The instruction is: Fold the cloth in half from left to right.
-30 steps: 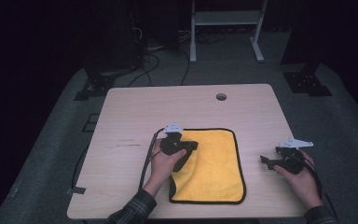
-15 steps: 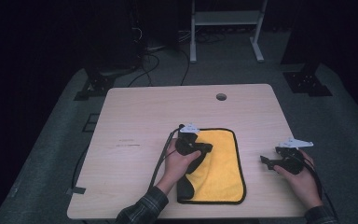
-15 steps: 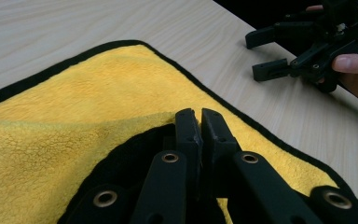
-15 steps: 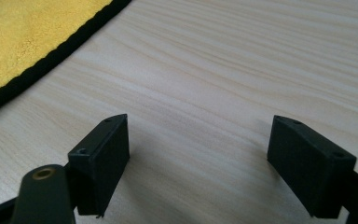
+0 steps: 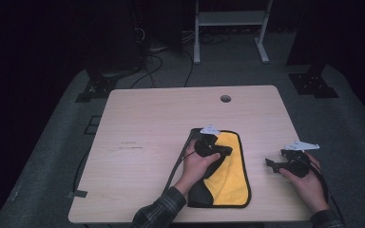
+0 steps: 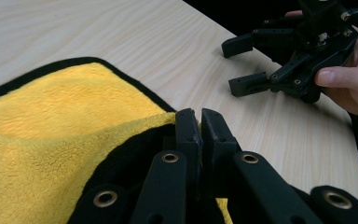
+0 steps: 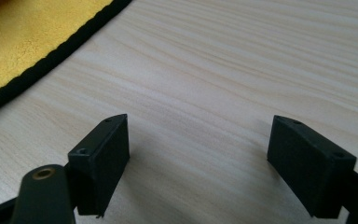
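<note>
Between the pinched jaws of the left gripper point(image 6: 200, 122) sits the black-bound edge of the yellow cloth point(image 5: 228, 175); the jaws are nearly together, clamped on the hem, and the lifted flap shows yellow fleece over a dark underside. Left half of the cloth is carried over toward the right half, so the fold looks partway done: the flap is raised and doubled but not yet laid flat or lined up with the far edge. Left to do, by my reading: lay the hem down on the opposite border, let go, smooth it.

Right gripper point(image 5: 279, 165) rests on the bare table point(image 5: 147, 123) just right of the cloth, jaws spread wide, nothing between them; wood grain only under its pads point(image 7: 103, 154).

Cloth: plush microfibre, bright yellow, black piping all round, rounded corners. Lies at the near middle of the tabletop, now narrower than long, with its near-left corner dark where the underside is turned up.
</note>
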